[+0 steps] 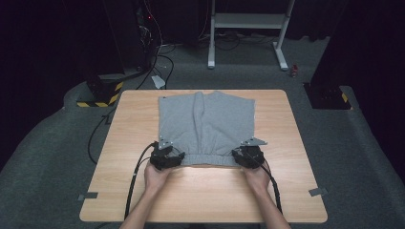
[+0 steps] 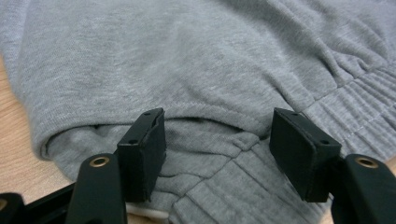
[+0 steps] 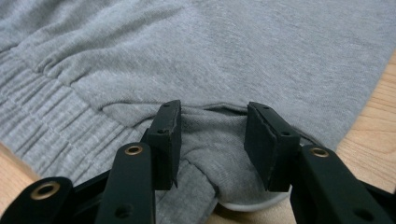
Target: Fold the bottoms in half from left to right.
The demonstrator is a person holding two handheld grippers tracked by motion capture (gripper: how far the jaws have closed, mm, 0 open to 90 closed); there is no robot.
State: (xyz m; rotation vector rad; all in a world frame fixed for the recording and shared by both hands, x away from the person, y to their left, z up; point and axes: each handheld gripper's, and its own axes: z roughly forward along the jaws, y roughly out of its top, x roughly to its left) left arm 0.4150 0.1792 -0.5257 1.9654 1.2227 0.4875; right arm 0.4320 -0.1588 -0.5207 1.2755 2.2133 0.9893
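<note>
Across the middle of the wooden table (image 1: 133,143), from its centre out to twelve o'clock, lies a pair of grey shorts (image 1: 205,121), spread flat with the ribbed waistband (image 1: 207,160) at six o'clock, nearest the person. At the garment's seven o'clock corner sits the left gripper (image 1: 173,153), jaws apart, with folded waistband cloth between the pads but not pinched. At five o'clock sits the right gripper (image 1: 242,155), jaws likewise apart, straddling a bunched corner of fabric without pressing on it.
</note>
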